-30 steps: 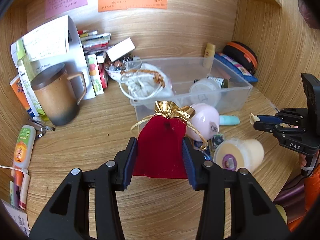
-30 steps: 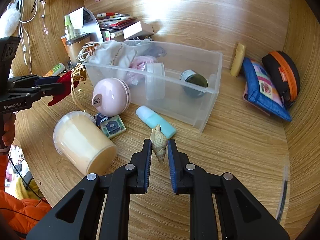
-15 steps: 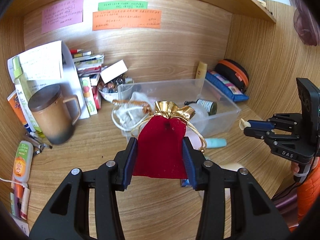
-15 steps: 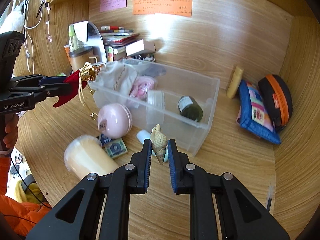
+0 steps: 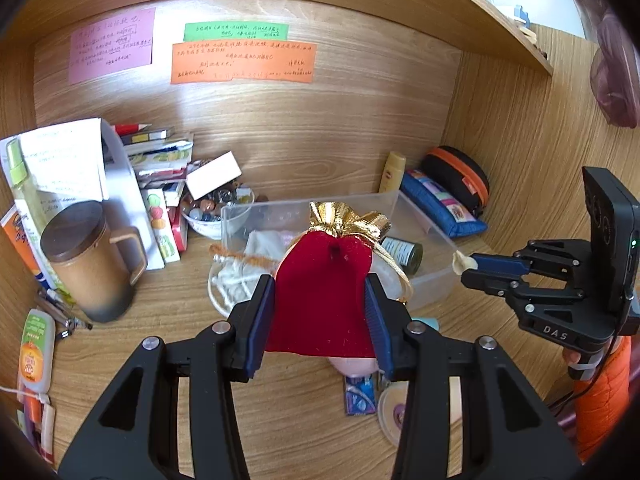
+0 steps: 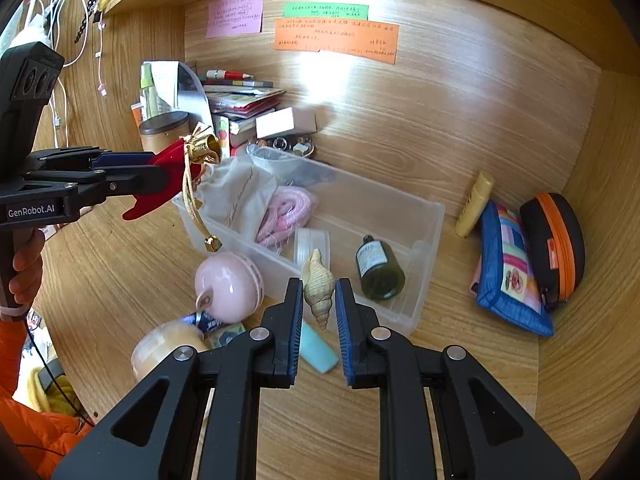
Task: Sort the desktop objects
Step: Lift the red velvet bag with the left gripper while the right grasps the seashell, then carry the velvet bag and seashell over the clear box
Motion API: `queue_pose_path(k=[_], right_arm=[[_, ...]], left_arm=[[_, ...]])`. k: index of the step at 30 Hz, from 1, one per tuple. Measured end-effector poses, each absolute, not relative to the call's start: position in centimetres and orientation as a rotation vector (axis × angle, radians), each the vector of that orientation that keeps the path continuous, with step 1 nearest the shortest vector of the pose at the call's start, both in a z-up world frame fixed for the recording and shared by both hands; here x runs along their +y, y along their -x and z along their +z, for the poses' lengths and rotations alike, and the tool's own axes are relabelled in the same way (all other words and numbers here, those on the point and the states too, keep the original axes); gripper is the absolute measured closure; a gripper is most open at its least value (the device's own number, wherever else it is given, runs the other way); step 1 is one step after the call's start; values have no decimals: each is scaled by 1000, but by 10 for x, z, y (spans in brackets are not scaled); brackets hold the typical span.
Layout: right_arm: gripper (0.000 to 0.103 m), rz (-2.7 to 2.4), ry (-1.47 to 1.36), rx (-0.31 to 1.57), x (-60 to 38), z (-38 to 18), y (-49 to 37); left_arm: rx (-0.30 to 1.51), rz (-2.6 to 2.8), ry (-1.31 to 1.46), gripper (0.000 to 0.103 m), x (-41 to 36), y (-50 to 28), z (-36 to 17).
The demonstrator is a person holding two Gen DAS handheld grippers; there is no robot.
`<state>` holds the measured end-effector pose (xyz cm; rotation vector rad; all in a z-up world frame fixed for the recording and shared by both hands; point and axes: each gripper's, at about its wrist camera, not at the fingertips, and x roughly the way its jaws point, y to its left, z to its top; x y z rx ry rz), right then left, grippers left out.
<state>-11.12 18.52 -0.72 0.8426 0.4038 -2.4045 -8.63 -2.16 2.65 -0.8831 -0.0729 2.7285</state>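
Note:
My left gripper (image 5: 320,300) is shut on a red velvet pouch (image 5: 320,284) with a gold top, held up in the air in front of the clear plastic bin (image 5: 432,284). In the right wrist view that pouch (image 6: 168,176) hangs at the left, its gold cords dangling over the bin's near corner. My right gripper (image 6: 319,300) is shut on a small beige spiral shell (image 6: 319,288), lifted above the bin's front wall (image 6: 280,256). The shell's tip (image 5: 460,262) also shows at the right of the left wrist view. The bin holds a beige cloth bag (image 6: 240,196), pink cord and a dark green bottle (image 6: 378,266).
On the desk in front of the bin lie a pink round case (image 6: 228,286), a cream jar (image 6: 168,350), a small blue packet and a mint tube (image 6: 318,350). A brown mug (image 5: 90,264), books and a bowl of beads stand at the left; a blue pouch (image 6: 508,264) and an orange-trimmed case (image 6: 554,248) at the right.
Both grippers have risen with the pouch and the shell still held. The bin and the desk items have dropped lower in both views, and more of the back wall shows.

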Motion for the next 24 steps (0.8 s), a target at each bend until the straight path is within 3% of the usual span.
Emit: queue_pose_path(k=[24], right_arm=[[88,-2364,-903,337,184,-18,167]], left_arm=[[-57,2674,934,59,-3,147,20]])
